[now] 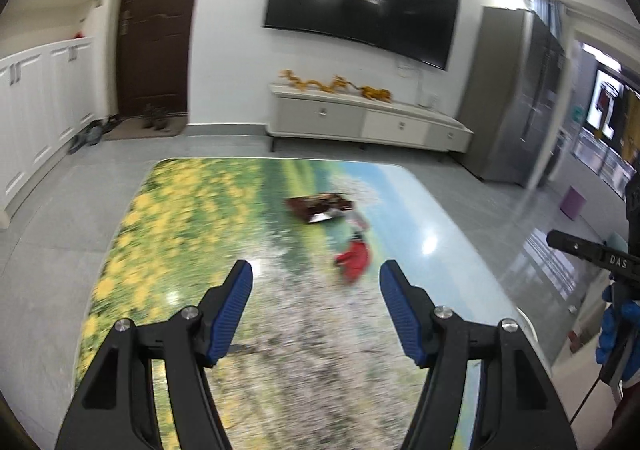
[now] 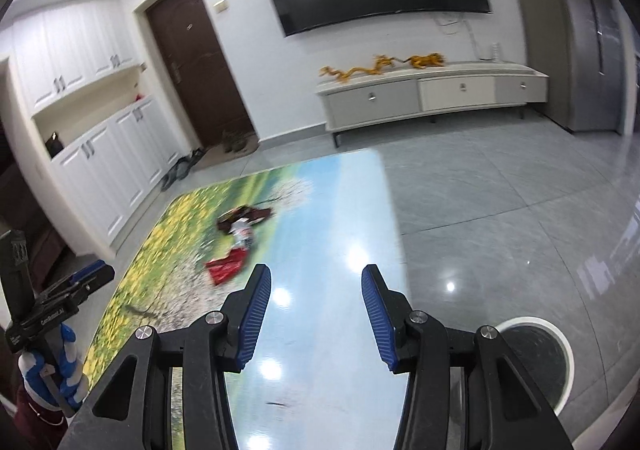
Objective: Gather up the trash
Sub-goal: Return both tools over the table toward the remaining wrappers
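Grippers first: the left gripper [image 1: 316,276] and the right gripper [image 2: 316,280] both hold their blue pads spread, with nothing between them, above the near part of the printed table [image 1: 180,209]. Farther out, mid-table, lie the red wrapper [image 1: 354,260], a pale crumpled scrap [image 1: 358,219] and the dark brown packet [image 1: 320,203]. Judged light, thin and crushable, and likely slippery on the glossy top. Pinch a raised fold or edge, not the flat face. The bin [image 2: 564,346] stands on the floor beside the table.
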